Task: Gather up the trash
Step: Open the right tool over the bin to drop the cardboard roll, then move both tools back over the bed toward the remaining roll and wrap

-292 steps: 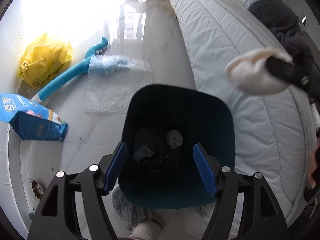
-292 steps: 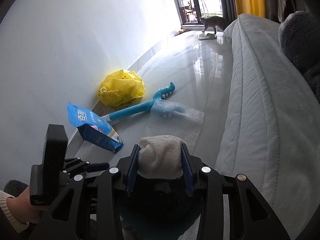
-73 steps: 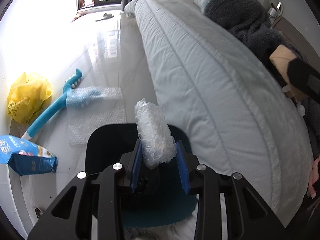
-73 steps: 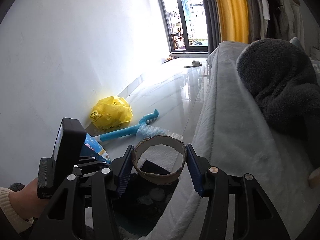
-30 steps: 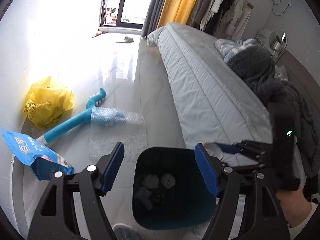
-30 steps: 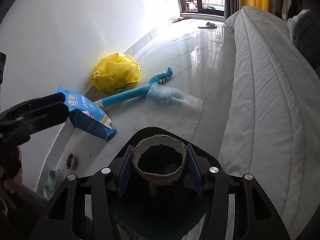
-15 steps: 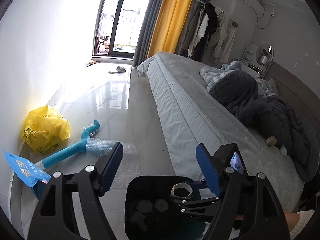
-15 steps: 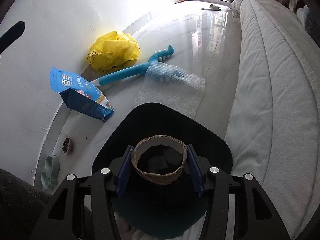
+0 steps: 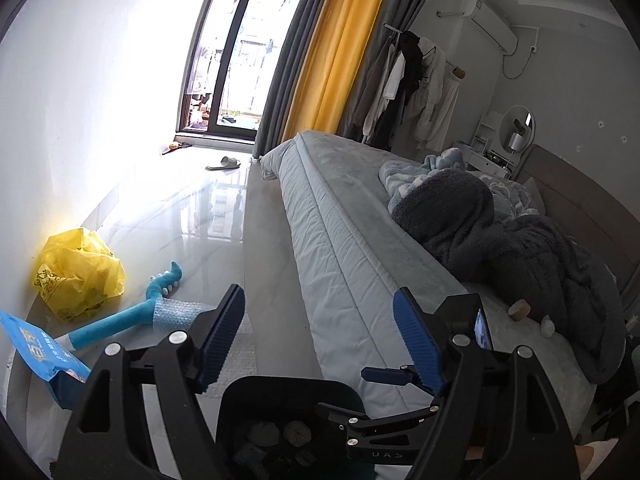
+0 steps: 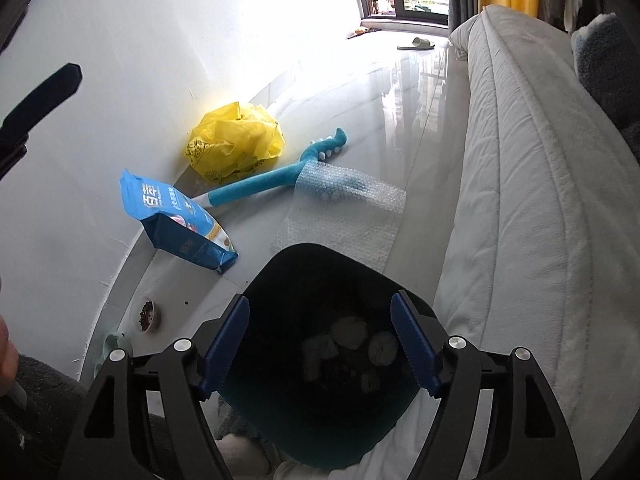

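A dark teal trash bin [image 10: 320,432] stands on the floor beside the bed, with several crumpled pieces of trash [image 10: 352,330] inside. My right gripper [image 10: 320,344] is open and empty right above the bin's mouth. My left gripper [image 9: 318,336] is open and empty, raised higher and pointing along the bed; the bin [image 9: 256,392] and the right gripper's body show below it. A small brown roll [image 9: 519,309] and a pale scrap [image 9: 546,328] lie on the bed near the dark blanket.
On the floor by the wall lie a yellow plastic bag [image 10: 236,142], a blue food pouch [image 10: 176,220], a teal foam stick [image 10: 276,176] and a bubble-wrap sheet [image 10: 344,212]. A small food bowl [image 10: 146,316] sits near the bin. The bed [image 9: 340,260] runs along the right.
My right gripper has opened and the cardboard ring it held is gone from the jaws. My left gripper has tilted further up toward the room.
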Demonstrator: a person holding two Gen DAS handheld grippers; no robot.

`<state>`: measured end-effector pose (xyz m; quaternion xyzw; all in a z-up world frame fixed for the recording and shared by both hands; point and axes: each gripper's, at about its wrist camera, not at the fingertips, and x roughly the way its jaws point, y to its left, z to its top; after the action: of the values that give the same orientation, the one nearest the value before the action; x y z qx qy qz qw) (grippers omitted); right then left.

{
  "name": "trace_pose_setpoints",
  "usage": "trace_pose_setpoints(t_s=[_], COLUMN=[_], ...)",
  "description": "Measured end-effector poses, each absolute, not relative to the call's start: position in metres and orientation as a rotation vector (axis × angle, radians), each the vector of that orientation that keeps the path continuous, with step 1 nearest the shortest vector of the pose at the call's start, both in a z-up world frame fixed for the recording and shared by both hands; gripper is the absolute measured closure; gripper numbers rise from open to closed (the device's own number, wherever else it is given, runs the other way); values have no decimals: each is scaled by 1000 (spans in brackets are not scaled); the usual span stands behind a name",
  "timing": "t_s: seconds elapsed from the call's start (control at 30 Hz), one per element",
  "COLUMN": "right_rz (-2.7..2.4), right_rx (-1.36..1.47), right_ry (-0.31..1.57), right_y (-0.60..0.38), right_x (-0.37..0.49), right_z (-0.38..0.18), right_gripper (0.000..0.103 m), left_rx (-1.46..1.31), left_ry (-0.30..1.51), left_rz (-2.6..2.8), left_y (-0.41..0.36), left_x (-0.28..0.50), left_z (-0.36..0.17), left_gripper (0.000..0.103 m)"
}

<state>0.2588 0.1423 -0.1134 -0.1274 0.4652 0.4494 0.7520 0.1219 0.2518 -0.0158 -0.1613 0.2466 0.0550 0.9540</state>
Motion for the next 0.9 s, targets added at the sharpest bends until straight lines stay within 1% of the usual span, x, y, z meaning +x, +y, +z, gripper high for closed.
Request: trace_pose_setpoints(t_s=[0.4, 0.9], right_rz=[911, 791], right_rx=[-185, -164], right_ry=[901, 842], right_y=[83, 5], right_x=[281, 301], right_z=[-78, -62], right_gripper=[25, 25], left_rx=[-291, -269], left_ry=[493, 487], left_rz=[47, -45], left_y=[205, 138], left_x=[141, 167], left_z=[-8, -4], left_gripper=[21, 21])
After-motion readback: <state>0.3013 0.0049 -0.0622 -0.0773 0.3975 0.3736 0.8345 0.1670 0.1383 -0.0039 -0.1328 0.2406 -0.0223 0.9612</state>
